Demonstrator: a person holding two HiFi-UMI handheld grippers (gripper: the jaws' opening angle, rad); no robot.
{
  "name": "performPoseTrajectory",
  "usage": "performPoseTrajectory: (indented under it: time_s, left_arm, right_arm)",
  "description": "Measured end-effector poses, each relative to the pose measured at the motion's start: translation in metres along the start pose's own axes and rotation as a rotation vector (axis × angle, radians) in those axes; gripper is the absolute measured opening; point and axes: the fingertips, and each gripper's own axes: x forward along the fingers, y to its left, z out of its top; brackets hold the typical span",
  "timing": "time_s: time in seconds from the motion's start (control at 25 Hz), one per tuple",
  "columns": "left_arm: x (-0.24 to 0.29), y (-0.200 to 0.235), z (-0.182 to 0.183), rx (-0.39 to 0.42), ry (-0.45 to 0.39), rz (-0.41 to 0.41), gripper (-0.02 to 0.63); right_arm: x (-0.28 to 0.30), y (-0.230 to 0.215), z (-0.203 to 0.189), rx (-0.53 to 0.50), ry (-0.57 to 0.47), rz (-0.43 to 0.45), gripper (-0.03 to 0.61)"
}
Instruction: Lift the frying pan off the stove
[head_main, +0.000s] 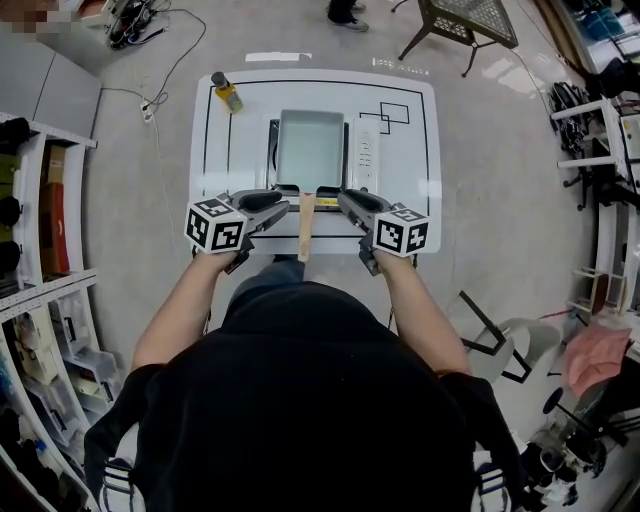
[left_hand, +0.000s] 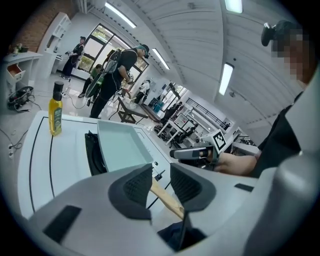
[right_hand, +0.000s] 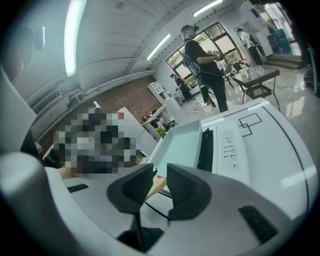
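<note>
A pale rectangular frying pan (head_main: 310, 148) sits on the black stove (head_main: 348, 150) on a white table (head_main: 410, 200). Its wooden handle (head_main: 306, 228) points toward me. My left gripper (head_main: 286, 207) hangs just left of the handle and my right gripper (head_main: 342, 201) just right of it, both near the pan's front edge. In the left gripper view the jaws (left_hand: 161, 170) stand apart, with the handle (left_hand: 167, 200) showing through the gap and touching neither pad. The right gripper's jaws (right_hand: 160, 171) are likewise parted, the pan (right_hand: 182, 145) ahead of them.
A yellow oil bottle (head_main: 226, 92) stands at the table's far left corner. The stove's white control panel (head_main: 366, 150) lies right of the pan. Shelves (head_main: 40, 250) line the left side, racks and a chair (head_main: 500, 335) the right. People (left_hand: 115, 75) stand far behind the table.
</note>
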Motion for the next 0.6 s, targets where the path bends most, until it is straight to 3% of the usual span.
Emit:
performPoseTrajectory:
  time_s: [0.6]
  left_arm:
    - [0.029,0.007,-0.027,-0.070,0.083,-0.049,0.173]
  right_arm:
    - [0.023,-0.002,-0.023,0.062,0.069,0.057,0.126]
